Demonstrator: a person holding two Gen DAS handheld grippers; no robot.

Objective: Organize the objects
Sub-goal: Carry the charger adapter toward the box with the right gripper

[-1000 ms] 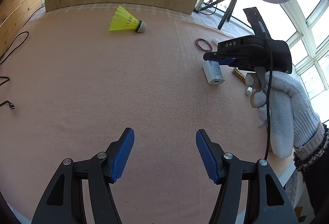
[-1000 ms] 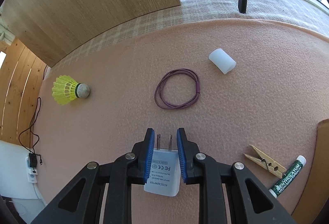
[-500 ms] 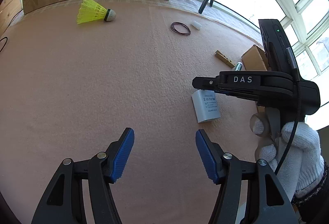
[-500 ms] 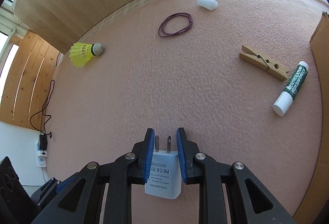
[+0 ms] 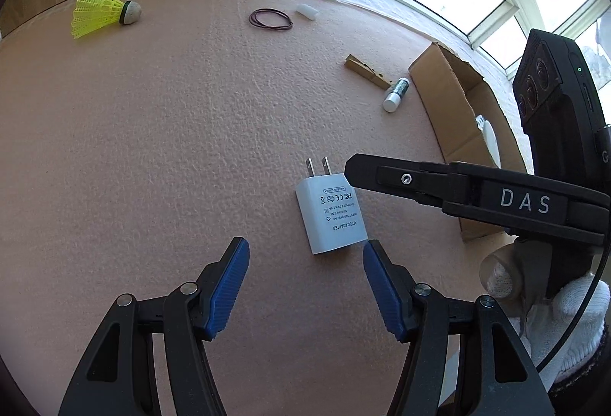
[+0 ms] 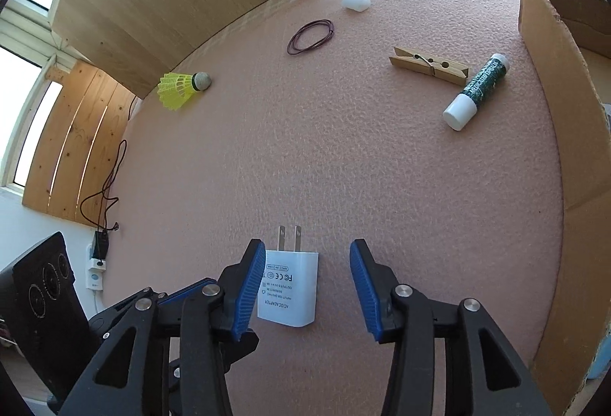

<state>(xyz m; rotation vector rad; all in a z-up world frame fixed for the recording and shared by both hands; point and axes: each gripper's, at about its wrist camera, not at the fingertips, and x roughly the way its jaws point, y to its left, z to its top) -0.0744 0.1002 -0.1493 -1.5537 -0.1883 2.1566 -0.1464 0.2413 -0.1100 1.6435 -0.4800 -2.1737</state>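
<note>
A white AC adapter [image 6: 288, 288] lies flat on the pink mat, prongs pointing away. My right gripper [image 6: 307, 286] is open around it, with the adapter close to its left pad. In the left wrist view the adapter [image 5: 330, 217] lies just ahead of my open, empty left gripper [image 5: 305, 286], near its right pad. The right gripper's black finger [image 5: 382, 177] reaches over the adapter from the right.
A yellow shuttlecock [image 6: 183, 87], a purple band loop [image 6: 310, 36], a white cap [image 6: 356, 2], a wooden clothespin [image 6: 429, 66] and a lip balm tube [image 6: 477, 91] lie on the mat. An open cardboard box [image 6: 557, 102] stands at the right, also in the left wrist view [image 5: 454, 106].
My right gripper carried the adapter back toward me, set it on the mat and opened. The left gripper stayed open and now has the adapter just in front of it.
</note>
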